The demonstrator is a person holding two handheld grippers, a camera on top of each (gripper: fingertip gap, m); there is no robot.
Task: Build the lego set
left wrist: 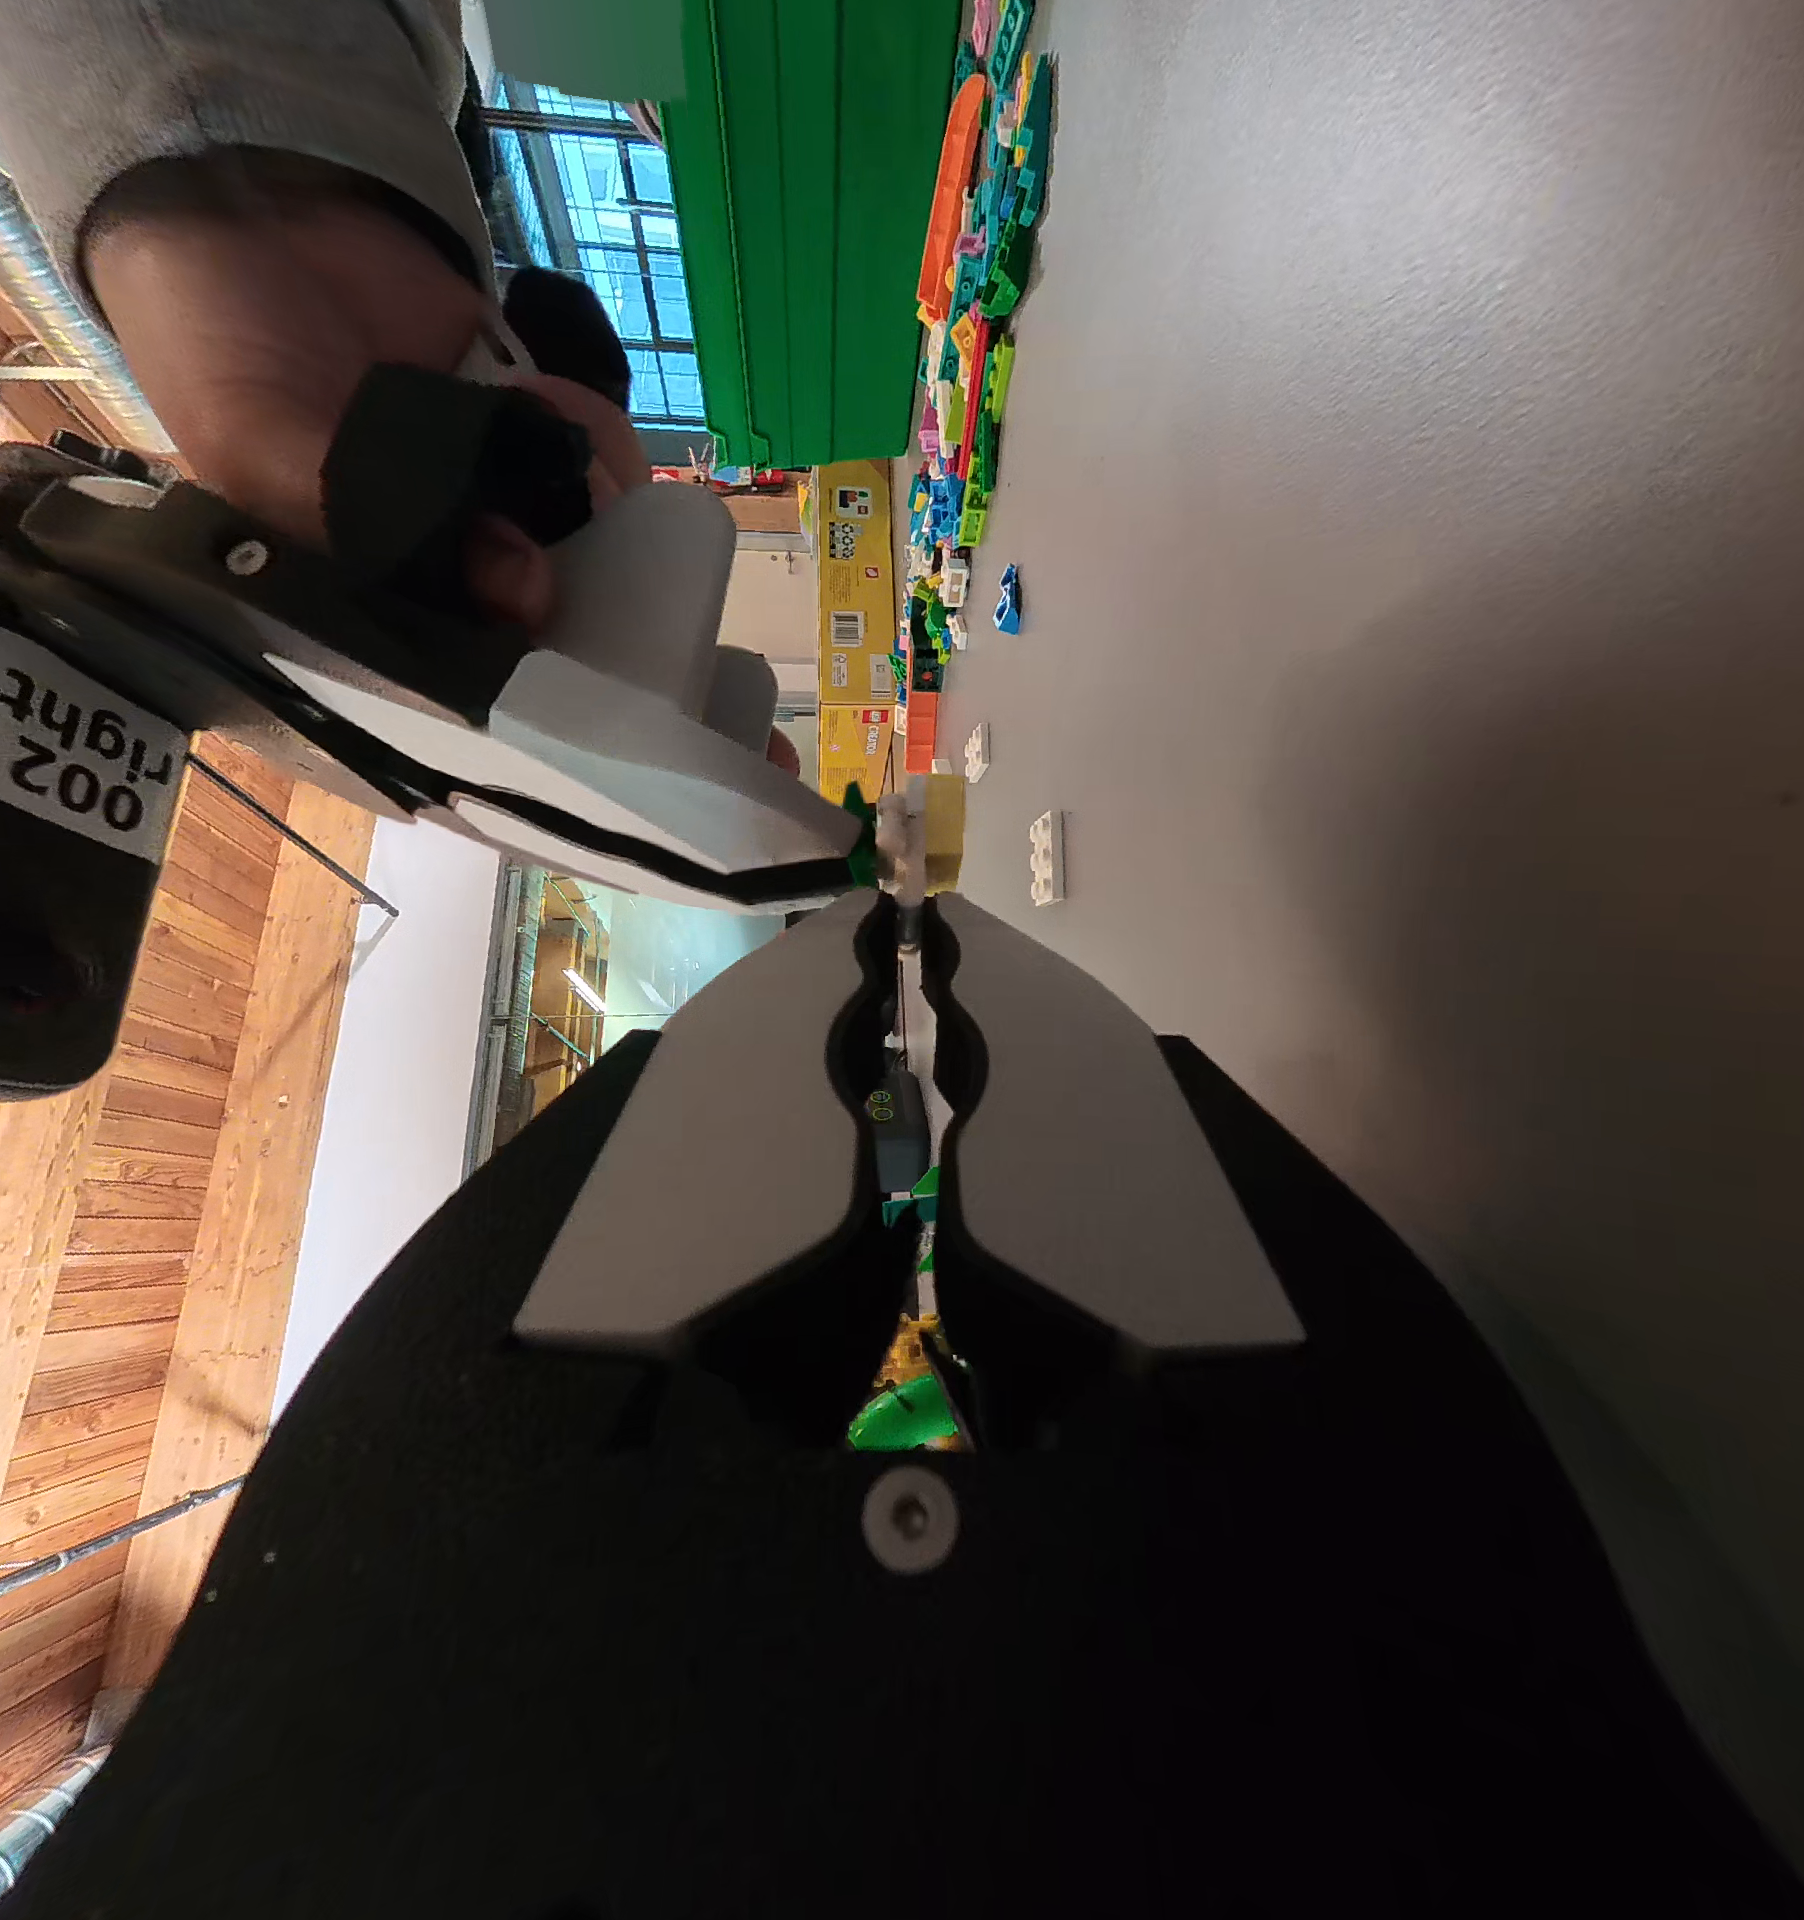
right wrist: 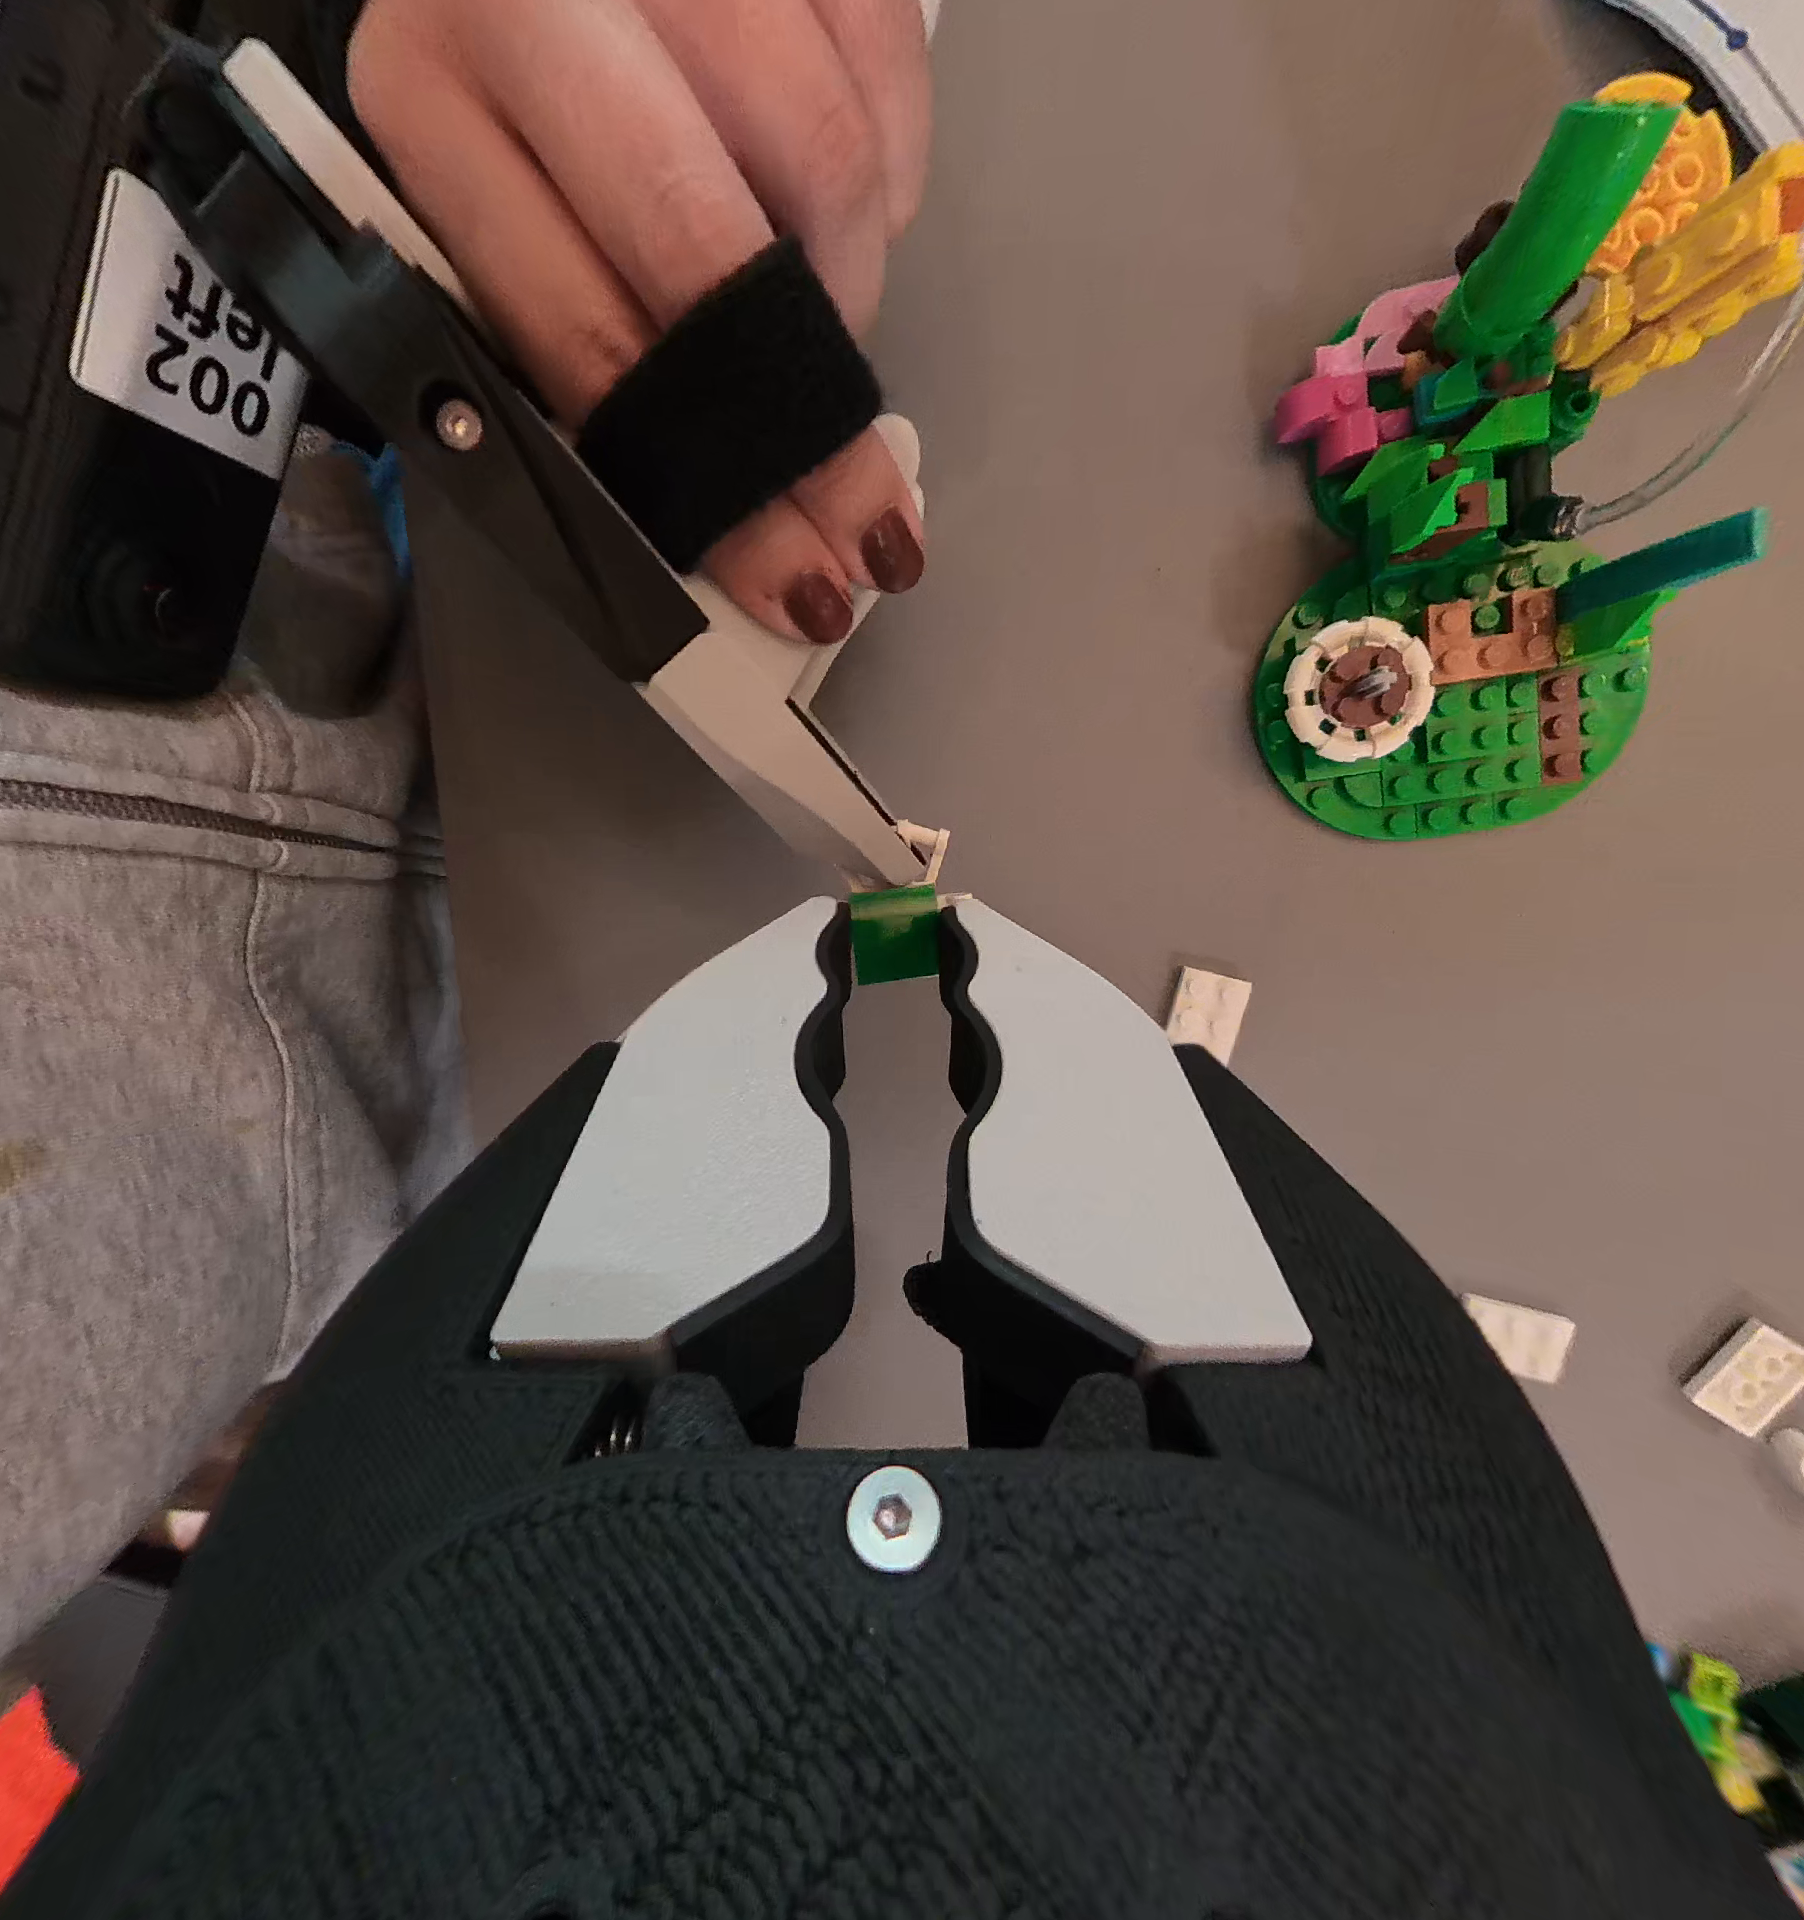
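My right gripper (right wrist: 893,920) is shut on a small green piece (right wrist: 893,943) held above the grey table. In the left wrist view it comes in from the left, its tip (left wrist: 856,844) on the green piece (left wrist: 856,821). My left gripper (left wrist: 908,914) is shut on a small white piece (left wrist: 903,836). In the right wrist view its tip (right wrist: 919,847) meets the green piece from the upper left with the white piece (right wrist: 929,836). A pale yellow brick (left wrist: 945,831) sits against the white piece; I cannot tell whether they are joined.
A built flower model on a green base (right wrist: 1449,665) stands to the right. Loose white bricks (right wrist: 1207,1013) (right wrist: 1755,1377) lie near it. White plates (left wrist: 1049,857), a brick pile (left wrist: 971,312), a green bin (left wrist: 804,229) and yellow boxes (left wrist: 856,623) sit farther off. Less than 4 cm separates the two grippers' tips.
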